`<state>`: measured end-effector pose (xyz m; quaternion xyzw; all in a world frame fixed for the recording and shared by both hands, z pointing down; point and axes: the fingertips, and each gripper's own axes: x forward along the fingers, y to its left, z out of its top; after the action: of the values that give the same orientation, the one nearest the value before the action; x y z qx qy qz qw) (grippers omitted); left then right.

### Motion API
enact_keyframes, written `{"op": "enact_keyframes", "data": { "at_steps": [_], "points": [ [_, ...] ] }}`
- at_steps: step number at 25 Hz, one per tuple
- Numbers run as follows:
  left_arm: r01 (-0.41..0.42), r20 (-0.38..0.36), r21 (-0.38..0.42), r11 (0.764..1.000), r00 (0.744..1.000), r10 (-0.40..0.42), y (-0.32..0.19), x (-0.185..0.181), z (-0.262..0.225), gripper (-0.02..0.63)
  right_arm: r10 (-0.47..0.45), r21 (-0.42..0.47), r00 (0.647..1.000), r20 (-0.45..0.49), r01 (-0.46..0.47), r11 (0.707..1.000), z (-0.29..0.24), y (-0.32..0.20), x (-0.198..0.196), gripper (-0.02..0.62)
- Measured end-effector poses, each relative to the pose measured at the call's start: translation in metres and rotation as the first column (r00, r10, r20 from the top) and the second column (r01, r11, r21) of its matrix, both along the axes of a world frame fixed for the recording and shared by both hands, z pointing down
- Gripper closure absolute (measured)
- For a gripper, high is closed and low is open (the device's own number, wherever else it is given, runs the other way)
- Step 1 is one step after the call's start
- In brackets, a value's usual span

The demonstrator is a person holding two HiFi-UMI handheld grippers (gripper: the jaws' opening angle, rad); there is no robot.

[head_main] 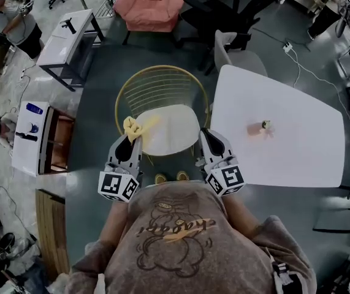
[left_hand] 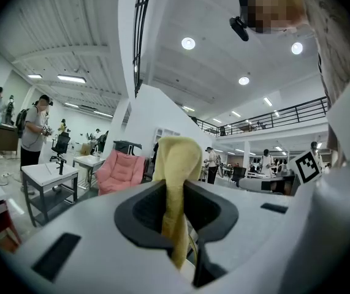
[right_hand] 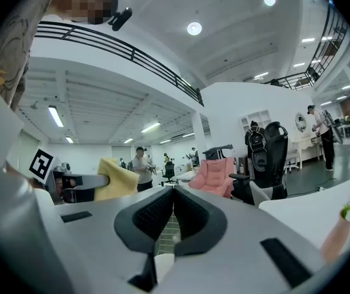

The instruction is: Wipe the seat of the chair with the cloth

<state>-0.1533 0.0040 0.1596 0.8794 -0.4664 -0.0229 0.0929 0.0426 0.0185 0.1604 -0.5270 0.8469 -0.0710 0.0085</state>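
A grey floor runs through an open-plan hall: white desk at right, pink armchair far, white workbench far left, round ceiling lights overhead.

The left hand-held gripper points forward in front of the chest. Its jaws pinch a yellow cloth. The right hand-held gripper is level beside it, jaws pressed together with nothing between them.

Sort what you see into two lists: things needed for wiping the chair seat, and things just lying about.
Needed: yellow cloth, clamped in the left gripper; round cream seat of the gold wire-backed chair.
Lying about: white table; small pink object on it; pink cushioned armchair.
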Motion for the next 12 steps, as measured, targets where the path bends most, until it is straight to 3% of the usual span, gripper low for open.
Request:
{"op": "enact_keyframes", "data": {
  "at_steps": [12],
  "points": [
    [0.020,0.005,-0.029,0.999,1.000,-0.020,0.001,0.006,0.010,0.538,0.024,-0.002,1.000,0.006,-0.024,1.000,0.006,0.002,0.013,0.571]
  ]
}}
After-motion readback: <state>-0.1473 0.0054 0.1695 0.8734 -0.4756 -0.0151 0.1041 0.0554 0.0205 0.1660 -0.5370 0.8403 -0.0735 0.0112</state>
